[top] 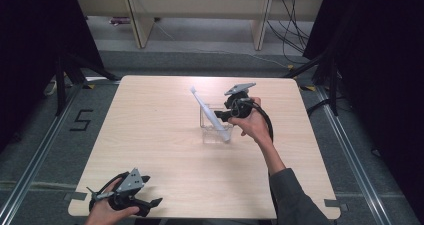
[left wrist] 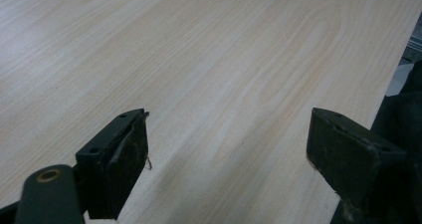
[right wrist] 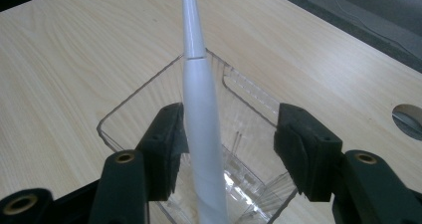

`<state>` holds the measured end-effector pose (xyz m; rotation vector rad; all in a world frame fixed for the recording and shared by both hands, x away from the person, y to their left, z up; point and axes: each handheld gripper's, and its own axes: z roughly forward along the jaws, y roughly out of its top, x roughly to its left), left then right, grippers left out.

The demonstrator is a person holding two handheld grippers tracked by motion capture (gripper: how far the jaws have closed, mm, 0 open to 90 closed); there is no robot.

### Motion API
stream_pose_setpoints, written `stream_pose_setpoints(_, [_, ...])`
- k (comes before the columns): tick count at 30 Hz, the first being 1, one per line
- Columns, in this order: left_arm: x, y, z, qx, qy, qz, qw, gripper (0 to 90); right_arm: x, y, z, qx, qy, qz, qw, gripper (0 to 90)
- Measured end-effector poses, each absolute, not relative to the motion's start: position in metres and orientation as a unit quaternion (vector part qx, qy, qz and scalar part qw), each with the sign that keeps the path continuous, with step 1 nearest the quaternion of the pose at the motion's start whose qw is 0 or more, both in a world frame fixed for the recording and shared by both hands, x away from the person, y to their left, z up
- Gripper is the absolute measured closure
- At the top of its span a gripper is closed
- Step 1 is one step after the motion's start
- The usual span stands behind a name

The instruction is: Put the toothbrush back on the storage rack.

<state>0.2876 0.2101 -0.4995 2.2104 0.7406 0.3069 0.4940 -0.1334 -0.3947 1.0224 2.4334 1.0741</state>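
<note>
The right gripper (right wrist: 226, 149) stands over a clear plastic container (right wrist: 119, 115) on the bench (top: 150, 135), its jaws apart and clamping nothing. A white toothbrush (right wrist: 201, 114) stands tilted inside the container, rising between the jaws; it lies against the left pad while the right pad is well clear of it. The left gripper (left wrist: 226, 159) rests near the bench's near edge, well apart from the container, jaws wide open with bare wood between them.
</note>
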Motion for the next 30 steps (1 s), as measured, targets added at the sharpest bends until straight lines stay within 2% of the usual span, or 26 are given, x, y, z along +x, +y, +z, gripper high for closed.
stream_pose_setpoints(30, [0.288,0.211,-0.501,0.867,0.294,0.118,0.385,16.1,0.479,-0.145,-0.394,0.334,0.838,0.401,0.158,41.1])
